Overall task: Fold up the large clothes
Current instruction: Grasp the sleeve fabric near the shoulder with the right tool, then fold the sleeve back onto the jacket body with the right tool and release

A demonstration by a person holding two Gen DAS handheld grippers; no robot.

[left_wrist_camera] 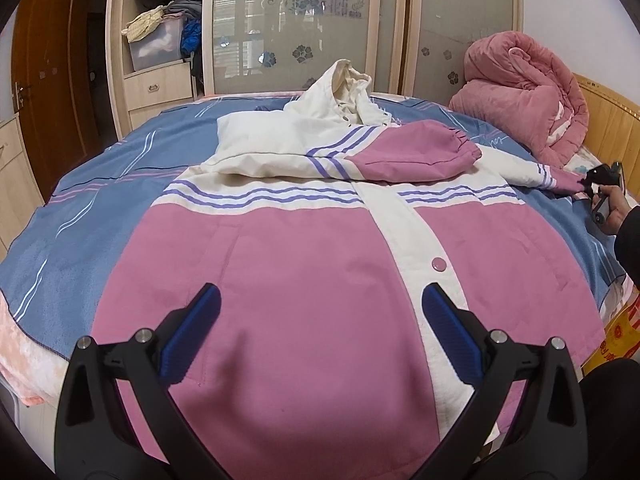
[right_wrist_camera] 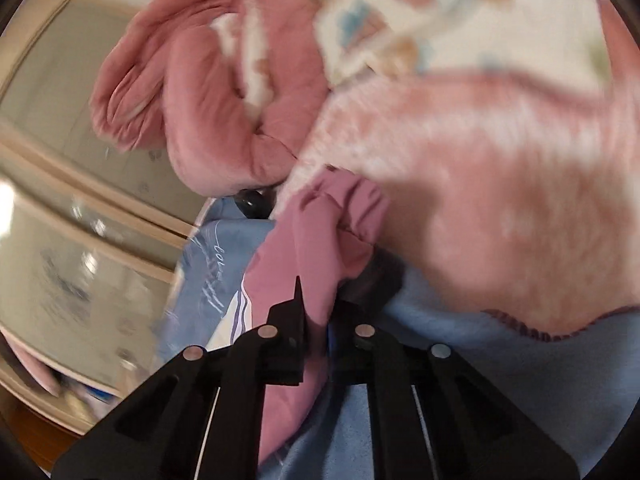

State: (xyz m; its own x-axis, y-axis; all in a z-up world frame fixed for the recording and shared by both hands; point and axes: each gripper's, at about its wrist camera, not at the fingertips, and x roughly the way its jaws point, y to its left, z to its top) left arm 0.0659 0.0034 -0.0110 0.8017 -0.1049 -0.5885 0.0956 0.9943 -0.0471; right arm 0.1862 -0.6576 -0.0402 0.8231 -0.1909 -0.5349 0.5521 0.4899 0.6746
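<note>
We see the right gripper [right_wrist_camera: 316,320] clamped on the pink sleeve cuff [right_wrist_camera: 340,216] of the jacket [left_wrist_camera: 304,264], fabric pinched between its closed fingers. The left gripper [left_wrist_camera: 320,320] hovers over the jacket hem, blue pads [left_wrist_camera: 192,332] wide apart, holding nothing. The jacket lies front-up on the blue bedspread [left_wrist_camera: 80,208], one sleeve folded across its chest.

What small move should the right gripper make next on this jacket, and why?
Probably carry the sleeve cuff across onto the jacket front. The right gripper is shut on that pink cuff at the bed's edge, while the other sleeve already lies folded over the chest. The left gripper hovers open above the hem.
</note>
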